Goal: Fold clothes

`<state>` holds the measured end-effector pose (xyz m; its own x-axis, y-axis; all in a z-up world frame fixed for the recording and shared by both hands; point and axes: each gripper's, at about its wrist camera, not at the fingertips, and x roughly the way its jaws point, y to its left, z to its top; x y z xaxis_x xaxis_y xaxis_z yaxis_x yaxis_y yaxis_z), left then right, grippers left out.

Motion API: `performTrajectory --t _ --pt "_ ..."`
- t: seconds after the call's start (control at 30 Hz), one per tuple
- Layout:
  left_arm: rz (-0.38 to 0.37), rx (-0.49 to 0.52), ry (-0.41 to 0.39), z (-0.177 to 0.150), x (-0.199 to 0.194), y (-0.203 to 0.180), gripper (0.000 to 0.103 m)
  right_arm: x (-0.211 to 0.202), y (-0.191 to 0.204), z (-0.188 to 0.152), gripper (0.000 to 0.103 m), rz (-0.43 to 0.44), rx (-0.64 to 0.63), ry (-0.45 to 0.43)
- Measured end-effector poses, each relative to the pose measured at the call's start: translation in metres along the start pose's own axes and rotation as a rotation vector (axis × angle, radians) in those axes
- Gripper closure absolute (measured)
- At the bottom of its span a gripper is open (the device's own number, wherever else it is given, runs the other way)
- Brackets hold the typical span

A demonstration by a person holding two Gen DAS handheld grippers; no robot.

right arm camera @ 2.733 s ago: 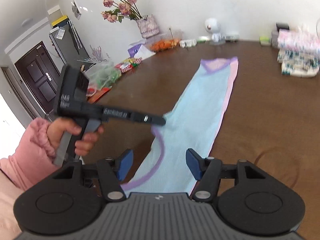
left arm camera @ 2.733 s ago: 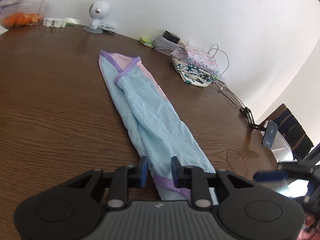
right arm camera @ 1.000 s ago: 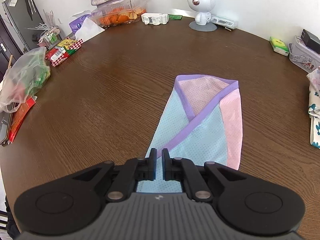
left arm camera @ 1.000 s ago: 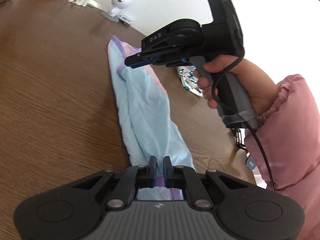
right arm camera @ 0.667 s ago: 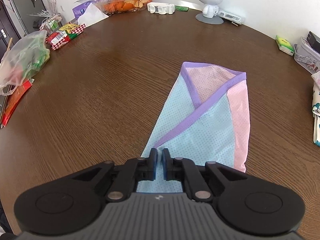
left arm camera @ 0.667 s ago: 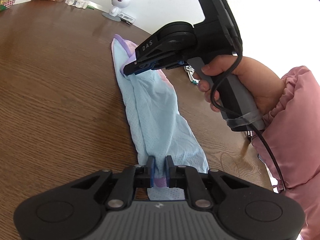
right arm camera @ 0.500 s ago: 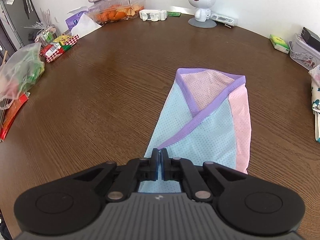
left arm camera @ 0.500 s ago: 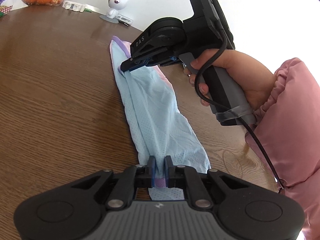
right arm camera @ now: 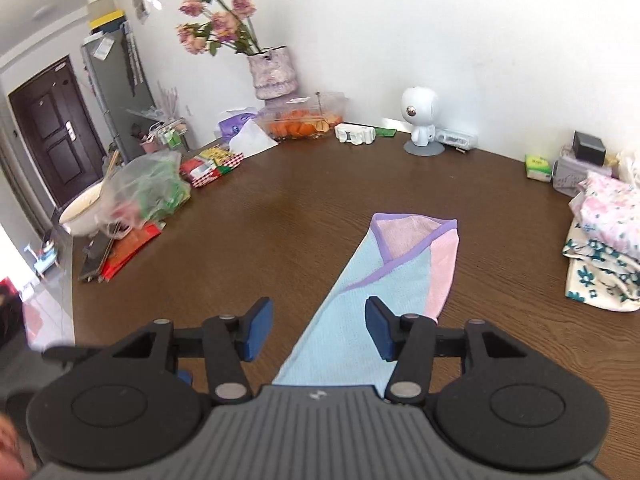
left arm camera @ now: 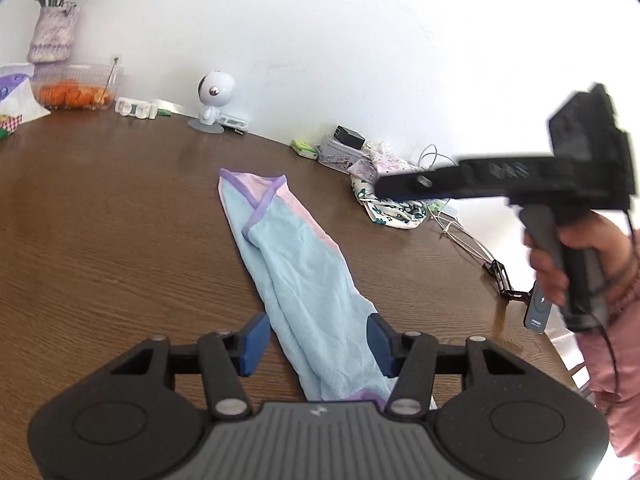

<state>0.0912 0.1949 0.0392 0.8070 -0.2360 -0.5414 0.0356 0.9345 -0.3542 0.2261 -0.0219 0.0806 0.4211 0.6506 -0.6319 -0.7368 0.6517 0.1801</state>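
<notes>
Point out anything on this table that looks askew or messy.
The blue garment lies as a long strip, narrow and rumpled along its near half. The floral clothes pile sags unevenly. Cables trail loose by the table's edge.

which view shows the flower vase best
The right wrist view: the flower vase shows whole, blooms included, behind the table. The left wrist view catches it only at the frame's far left edge, flowers mostly cropped.

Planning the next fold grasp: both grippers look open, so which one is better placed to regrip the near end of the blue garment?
Probably left. The left gripper sits open right over the blue garment's near end; the right gripper is lifted off to the side.
</notes>
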Motion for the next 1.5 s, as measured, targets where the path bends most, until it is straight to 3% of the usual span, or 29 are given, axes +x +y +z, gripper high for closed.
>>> performTrajectory --t 0.17,0.23,0.33,0.5,0.87,0.9,0.93,1.0,1.1,1.27,1.4,1.5 --pt "-0.028 0.070 0.053 0.003 0.030 -0.014 0.063 -0.037 0.037 -0.078 0.052 0.077 -0.185 0.136" --pt "-0.032 0.104 0.087 -0.001 0.045 -0.021 0.081 -0.037 0.047 -0.101 0.052 0.117 -0.200 0.171" --pt "-0.015 0.116 0.141 -0.015 0.059 -0.027 0.093 -0.031 0.059 -0.130 0.052 0.144 -0.218 0.207" --pt "0.020 0.136 0.150 -0.023 0.061 -0.031 0.093 -0.030 0.067 -0.164 0.057 0.170 -0.215 0.227" --pt "0.080 0.167 0.156 -0.034 0.060 -0.040 0.089 -0.051 0.096 -0.187 0.056 0.114 -0.293 0.202" --pt "0.079 0.164 0.144 -0.034 0.056 -0.042 0.079 -0.054 0.094 -0.186 0.055 0.108 -0.285 0.187" --pt "0.075 0.161 0.123 -0.033 0.049 -0.045 0.061 -0.060 0.091 -0.182 0.051 0.106 -0.264 0.159" --pt "0.054 0.184 0.075 -0.032 0.033 -0.053 0.050 -0.076 0.080 -0.173 0.046 0.107 -0.206 0.094" --pt "0.000 0.243 0.032 -0.034 0.011 -0.069 0.050 -0.098 0.061 -0.152 0.041 0.057 -0.166 0.012" --pt "-0.030 0.363 0.081 -0.046 0.017 -0.092 0.051 -0.091 0.013 -0.080 0.041 -0.093 -0.143 -0.037" --pt "-0.044 0.380 0.166 -0.057 0.042 -0.090 0.077 -0.027 -0.024 -0.014 0.042 -0.163 -0.109 0.030" --pt "-0.055 0.366 0.199 -0.060 0.053 -0.081 0.081 0.043 -0.044 0.023 0.050 -0.205 -0.095 0.113"
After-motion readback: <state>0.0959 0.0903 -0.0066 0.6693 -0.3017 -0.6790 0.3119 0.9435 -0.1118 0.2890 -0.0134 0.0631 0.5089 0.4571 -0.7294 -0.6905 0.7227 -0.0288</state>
